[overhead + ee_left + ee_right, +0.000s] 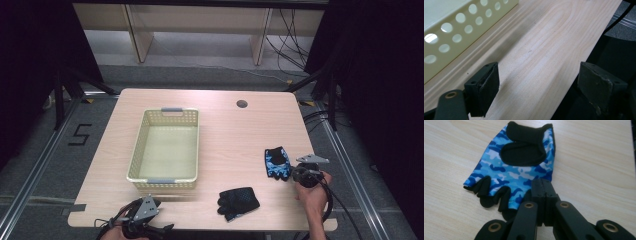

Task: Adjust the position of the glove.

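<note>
Right gripper [543, 195] closest to lens in its own view: jaws pressed together. Whether they pinch the finger-end hem of the blue camouflage fingerless glove with black palm patch [516, 167] or just sit over it, can't tell; looks like contact at the edge. Glove lies straight ahead of the tips, long axis running away from that gripper, cuff at the far end, stubby fingers at the near end and off to the jaws' left. High view agrees: camo glove [278, 162] touching or just beside right gripper [300, 173], on its far-left side.

Black fingerless glove [238, 202] sits on the wooden table [225, 135] between the two hands, nearer the right one.

Left gripper [534, 87] spread wide, nothing between the jaws, low over bare table at the near edge; cream perforated plastic basket [165, 145] just ahead of it, to its left.

Judgement: right hand owns the camo glove; basket lies well left of it, so the carry goes across the black glove
</note>
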A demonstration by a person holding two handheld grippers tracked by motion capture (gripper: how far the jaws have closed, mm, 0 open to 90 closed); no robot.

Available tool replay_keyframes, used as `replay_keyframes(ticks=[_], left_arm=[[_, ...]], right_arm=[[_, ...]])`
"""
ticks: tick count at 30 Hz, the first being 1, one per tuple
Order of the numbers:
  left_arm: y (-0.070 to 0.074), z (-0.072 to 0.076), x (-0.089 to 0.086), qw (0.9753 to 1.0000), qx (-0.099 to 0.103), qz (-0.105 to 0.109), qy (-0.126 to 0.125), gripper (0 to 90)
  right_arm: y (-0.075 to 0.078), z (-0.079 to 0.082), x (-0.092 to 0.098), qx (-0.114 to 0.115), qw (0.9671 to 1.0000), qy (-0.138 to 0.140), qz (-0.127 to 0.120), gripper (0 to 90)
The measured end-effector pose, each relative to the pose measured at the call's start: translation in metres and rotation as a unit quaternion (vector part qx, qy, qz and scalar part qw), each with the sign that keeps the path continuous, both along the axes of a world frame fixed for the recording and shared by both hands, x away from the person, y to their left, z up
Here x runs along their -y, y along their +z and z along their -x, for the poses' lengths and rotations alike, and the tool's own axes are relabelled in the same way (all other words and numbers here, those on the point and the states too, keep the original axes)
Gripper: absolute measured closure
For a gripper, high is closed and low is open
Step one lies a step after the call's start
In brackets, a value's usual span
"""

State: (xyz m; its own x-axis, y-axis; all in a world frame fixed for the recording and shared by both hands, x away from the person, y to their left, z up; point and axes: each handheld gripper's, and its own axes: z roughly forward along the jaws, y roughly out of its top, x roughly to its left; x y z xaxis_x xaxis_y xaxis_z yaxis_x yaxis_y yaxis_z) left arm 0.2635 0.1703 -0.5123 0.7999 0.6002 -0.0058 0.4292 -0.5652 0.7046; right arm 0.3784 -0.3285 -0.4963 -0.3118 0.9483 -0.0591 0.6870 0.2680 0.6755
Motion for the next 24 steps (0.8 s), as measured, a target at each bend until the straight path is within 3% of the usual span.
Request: replay_keyframes(ticks=[3, 5, 6, 7, 8, 10, 17, 20, 24], left_arm=[[0.0, 0.001, 0.001, 1.0, 0.0, 0.008, 0.002, 17.2], [0.001, 0.0, 0.0, 0.9999, 0.008, 0.0, -0.007, 17.2], [0.001, 0.0, 0.0, 0.9999, 0.009, -0.004, -0.009, 17.2], [0.002, 0.0, -0.001, 0.9999, 0.008, -0.006, -0.011, 17.1], [0.002, 0.0, -0.001, 0.9999, 0.009, -0.006, -0.011, 17.2], [0.001, 0.001, 0.0, 1.0, 0.003, 0.003, 0.0, 17.2], [0.002, 0.0, 0.0, 0.9999, 0.008, -0.006, -0.011, 17.2], [0.0, 0.001, 0.001, 1.0, 0.003, 0.003, 0.001, 17.2], [0.001, 0.0, 0.0, 1.0, 0.007, 0.0, -0.004, 17.2]], right_arm=[[-0.004, -0.001, -0.001, -0.004, 0.9998, 0.016, 0.006, 90.0], [-0.004, -0.001, -0.003, -0.001, 0.9991, 0.036, 0.023, 90.0], [-0.003, 0.0, -0.009, -0.008, 0.9997, 0.024, 0.007, 90.0], [-0.002, 0.002, -0.012, -0.018, 0.9994, 0.028, 0.013, 90.0], [-0.003, 0.001, -0.015, -0.011, 0.9988, 0.045, 0.013, 90.0], [-0.002, 0.004, -0.025, -0.026, 0.9987, 0.044, 0.007, 90.0], [-0.001, -0.001, -0.053, -0.024, 0.9953, 0.09, 0.025, 90.0], [-0.001, -0.007, -0.065, -0.028, 0.9946, 0.098, 0.017, 90.0], [-0.001, -0.016, -0.079, -0.035, 0.994, 0.104, 0.004, 90.0]])
